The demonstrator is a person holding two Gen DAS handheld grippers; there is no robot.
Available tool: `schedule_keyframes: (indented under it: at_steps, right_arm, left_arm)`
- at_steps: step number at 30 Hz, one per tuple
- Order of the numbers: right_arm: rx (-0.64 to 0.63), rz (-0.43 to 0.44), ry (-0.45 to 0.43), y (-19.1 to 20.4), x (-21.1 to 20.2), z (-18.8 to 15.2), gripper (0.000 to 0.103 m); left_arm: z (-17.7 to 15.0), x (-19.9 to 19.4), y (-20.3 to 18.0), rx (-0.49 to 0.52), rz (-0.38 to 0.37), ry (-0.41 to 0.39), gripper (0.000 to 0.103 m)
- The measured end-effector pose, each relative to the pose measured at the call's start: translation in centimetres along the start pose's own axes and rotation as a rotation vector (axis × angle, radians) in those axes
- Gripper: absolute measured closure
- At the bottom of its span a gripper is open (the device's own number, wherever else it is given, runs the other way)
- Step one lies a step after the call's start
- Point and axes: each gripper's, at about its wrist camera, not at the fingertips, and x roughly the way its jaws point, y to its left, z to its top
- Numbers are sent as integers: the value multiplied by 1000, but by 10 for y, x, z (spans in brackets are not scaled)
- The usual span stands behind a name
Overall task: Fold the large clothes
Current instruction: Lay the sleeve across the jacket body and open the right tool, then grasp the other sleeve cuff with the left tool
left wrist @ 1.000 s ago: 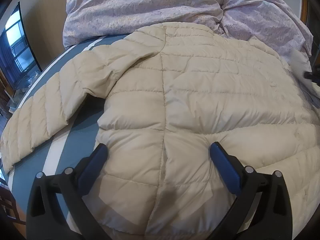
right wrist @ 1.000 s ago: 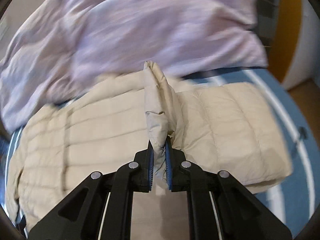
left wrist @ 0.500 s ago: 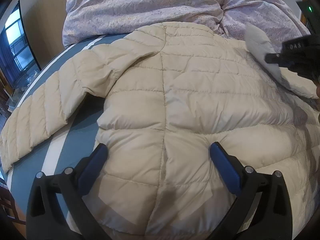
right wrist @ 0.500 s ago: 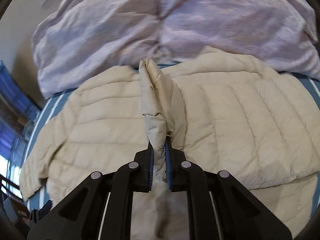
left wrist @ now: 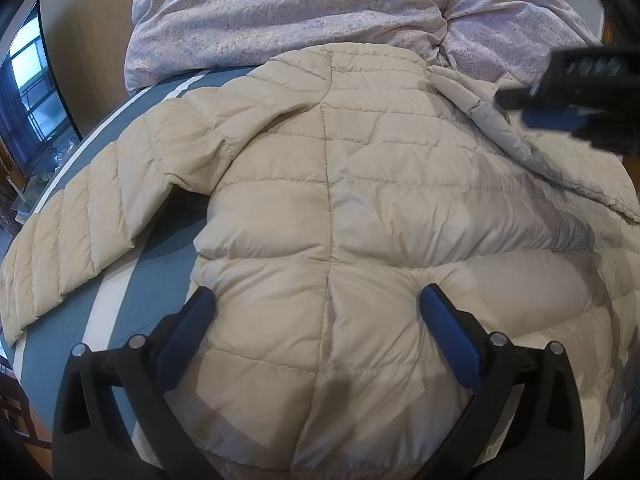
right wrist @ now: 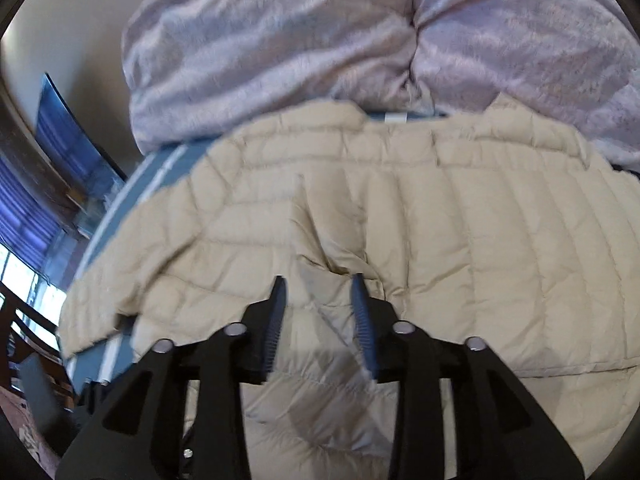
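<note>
Tongs first: left tongs (left wrist: pixel 316 304) spread wide, holding nothing, hovering over the lower back panel of the cream puffer jacket (left wrist: pixel 328 208). Right tongs (right wrist: pixel 318 292) parted too, gripping nothing; the sleeve cuff (right wrist: pixel 320 300) sits loose between the blue pads (right wrist: pixel 362 320), and contact cannot be confirmed. In the left wrist view the right tongs appear only as a dark blur at the right edge.

Jacket lies back-up on the bed (left wrist: pixel 160 264), blue cover with white stripes. Right sleeve (right wrist: pixel 500 248) is folded across the back. Left sleeve (left wrist: pixel 80 224) stretches out flat toward the bed's left side, not yet folded. Lilac duvet (left wrist: pixel 320 12) is bunched just behind the collar, touching it.

Risks, as judgement:
- Puffy fill is springy, so the folded sleeve may slide or pop open once nothing pins it.
- Shell looks slick; a shallow pinch on the left sleeve could slip off.
- Dragging the jacket while folding could shove the collar into the duvet and skew the fold.
- Left cuff is near the bed edge and might slide off.

Containers: none in view.
</note>
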Motion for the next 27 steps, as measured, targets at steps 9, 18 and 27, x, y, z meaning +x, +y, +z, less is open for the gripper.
schedule_keyframes:
  at_steps: [9, 18, 27]
  right_arm:
    - [79, -351, -22, -64, 9, -3, 44]
    - [64, -375, 37, -51, 41, -20, 17]
    - [21, -415, 18, -40, 58, -31, 7]
  left_arm:
    - [0, 0, 0, 0, 0, 0, 2]
    - [-2, -5, 6, -6, -31, -4, 2]
    - [-1, -36, 51, -81, 25, -48, 2]
